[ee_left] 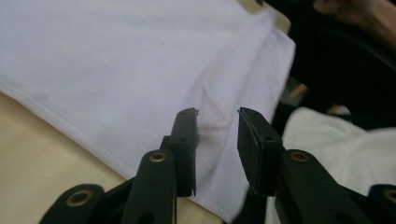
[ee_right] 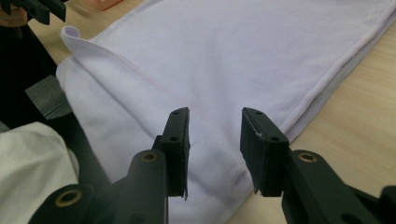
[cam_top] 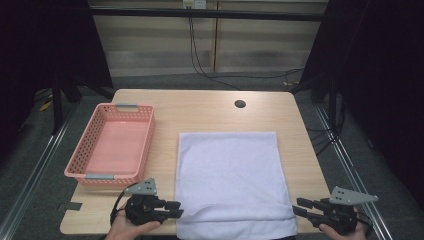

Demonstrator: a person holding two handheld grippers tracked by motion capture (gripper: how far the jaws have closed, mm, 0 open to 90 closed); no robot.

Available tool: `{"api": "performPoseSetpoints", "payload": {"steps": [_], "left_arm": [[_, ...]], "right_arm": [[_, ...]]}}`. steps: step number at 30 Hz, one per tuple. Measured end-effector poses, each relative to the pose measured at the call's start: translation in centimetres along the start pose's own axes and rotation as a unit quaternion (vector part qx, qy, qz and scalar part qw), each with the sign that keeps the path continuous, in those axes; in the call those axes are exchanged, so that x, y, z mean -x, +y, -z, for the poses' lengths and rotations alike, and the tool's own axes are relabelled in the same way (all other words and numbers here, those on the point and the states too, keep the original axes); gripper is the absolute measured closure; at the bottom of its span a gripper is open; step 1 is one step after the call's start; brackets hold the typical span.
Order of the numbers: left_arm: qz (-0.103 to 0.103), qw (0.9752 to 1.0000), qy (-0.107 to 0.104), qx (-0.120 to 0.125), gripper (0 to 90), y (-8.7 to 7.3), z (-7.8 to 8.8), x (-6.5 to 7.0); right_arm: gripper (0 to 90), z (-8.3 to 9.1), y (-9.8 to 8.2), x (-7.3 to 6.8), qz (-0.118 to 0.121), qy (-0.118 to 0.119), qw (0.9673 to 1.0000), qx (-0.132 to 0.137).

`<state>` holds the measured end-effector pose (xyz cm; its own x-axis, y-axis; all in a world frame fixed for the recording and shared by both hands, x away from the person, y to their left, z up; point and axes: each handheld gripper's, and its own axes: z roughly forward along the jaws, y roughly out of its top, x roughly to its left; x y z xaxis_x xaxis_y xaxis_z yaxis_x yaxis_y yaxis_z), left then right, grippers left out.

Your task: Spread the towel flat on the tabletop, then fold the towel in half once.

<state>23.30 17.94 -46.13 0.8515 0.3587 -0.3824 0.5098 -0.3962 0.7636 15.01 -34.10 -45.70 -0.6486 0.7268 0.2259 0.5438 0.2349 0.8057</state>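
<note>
Gaping a little, both tongs are sitting empty at the near corners of the folded white towel: left tongs [cam_top: 172, 209] over a raised fold, right tongs [cam_top: 298, 206] over the hemmed corner. The towel [cam_top: 230, 180] is lying flat mid-surface [cam_top: 210, 107], beside the pink basket [cam_top: 91, 176]. Pinching every layer at each corner together looks wisest. No writing or labels are showing.

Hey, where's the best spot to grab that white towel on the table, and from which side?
Probably the two near corners of the towel, which lies flat and folded with its near edge hanging just over the table edge. Come in low from the person's side: the left tongs at the near-left corner, the right tongs at the near-right. The hemmed, layered edge gives the open jaws something to pinch.
</note>
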Motion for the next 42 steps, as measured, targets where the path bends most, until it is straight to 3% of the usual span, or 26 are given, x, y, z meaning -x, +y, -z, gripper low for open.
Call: {"api": "performPoseSetpoints", "payload": {"steps": [3,5,6,8,10,12,13,14,15,17,18,19,20,22,23,25,27,30,33,39,42], "left_arm": [[0.009,0.9991,0.040,0.013,68.9,1.2,-0.8,-1.9],[0.009,0.9991,0.042,0.001,69.9,2.3,-1.9,-3.0],[0.007,0.9984,0.056,-0.002,70.1,2.9,-2.5,-3.5],[0.014,0.9985,0.051,-0.008,70.7,3.8,-3.7,-4.8],[0.003,0.9971,0.073,-0.021,69.6,4.4,-4.9,-6.0],[0.013,0.9964,0.079,-0.027,68.6,4.8,-5.8,-7.1],[0.020,0.9965,0.078,-0.019,67.8,4.9,-6.0,-7.5],[0.026,0.9964,0.080,-0.013,68.0,4.9,-6.2,-7.8],[0.020,0.9955,0.091,-0.020,68.1,4.9,-6.3,-7.9],[0.021,0.9943,0.098,-0.034,68.6,4.7,-6.6,-8.4],[0.017,0.9926,0.111,-0.046,68.8,4.5,-6.8,-8.6],[0.015,0.9912,0.118,-0.059,71.6,4.3,-7.0,-8.9],[0.016,0.9921,0.114,-0.049,74.2,4.0,-7.0,-9.2],[0.041,0.9919,0.109,-0.052,78.0,3.9,-6.7,-9.3],[0.039,0.9921,0.108,-0.050,78.9,3.8,-6.8,-9.2],[0.017,0.9920,0.111,-0.057,82.1,3.7,-6.9,-8.7],[0.014,0.9925,0.106,-0.060,83.1,3.6,-7.0,-8.2],[0.031,0.9935,0.090,-0.063,84.4,3.4,-7.2,-7.6],[0.011,0.9933,0.088,-0.074,85.1,3.2,-7.3,-6.7],[0.019,0.9931,0.082,-0.082,82.6,2.6,-7.1,-5.1],[0.011,0.9931,0.078,-0.087,82.7,2.0,-6.8,-4.2]], "right_arm": [[58.7,-1.5,1.3,1.2,0.002,-0.008,0.9999,-0.009],[57.3,-2.8,2.4,2.0,0.007,-0.012,0.9998,-0.014],[56.1,-3.6,3.0,2.4,0.006,-0.010,0.9997,-0.020],[54.9,-5.2,4.0,3.2,0.012,-0.016,0.9995,-0.026],[53.3,-7.1,5.0,4.0,0.019,-0.015,0.9988,-0.044],[50.2,-9.1,5.7,4.9,0.026,-0.024,0.9975,-0.061],[49.7,-10.0,5.9,5.3,0.023,-0.025,0.9972,-0.066],[48.2,-10.8,6.1,5.8,0.028,-0.042,0.9964,-0.068],[46.8,-11.6,6.2,6.2,0.030,-0.062,0.9952,-0.070],[46.8,-12.7,6.4,7.1,0.022,-0.060,0.9949,-0.078],[47.8,-13.1,6.4,7.2,0.023,-0.070,0.9938,-0.083],[53.3,-13.4,6.3,7.3,0.025,-0.070,0.9932,-0.089],[54.7,-13.6,6.1,7.2,0.029,-0.068,0.9927,-0.095],[60.3,-13.6,5.8,6.9,0.041,-0.076,0.9916,-0.096],[69.6,-13.4,5.8,6.7,0.046,-0.072,0.9912,-0.101],[73.2,-12.8,5.2,6.4,0.048,-0.063,0.9917,-0.101],[77.5,-11.9,4.8,6.1,0.042,-0.053,0.9915,-0.111],[79.3,-10.9,4.0,5.7,0.035,-0.046,0.9922,-0.110],[79.1,-10.0,3.3,5.0,0.040,-0.051,0.9914,-0.114],[78.6,-8.5,2.2,4.1,0.027,-0.039,0.9920,-0.117],[78.6,-8.1,1.9,3.5,0.024,-0.030,0.9915,-0.124]]}}
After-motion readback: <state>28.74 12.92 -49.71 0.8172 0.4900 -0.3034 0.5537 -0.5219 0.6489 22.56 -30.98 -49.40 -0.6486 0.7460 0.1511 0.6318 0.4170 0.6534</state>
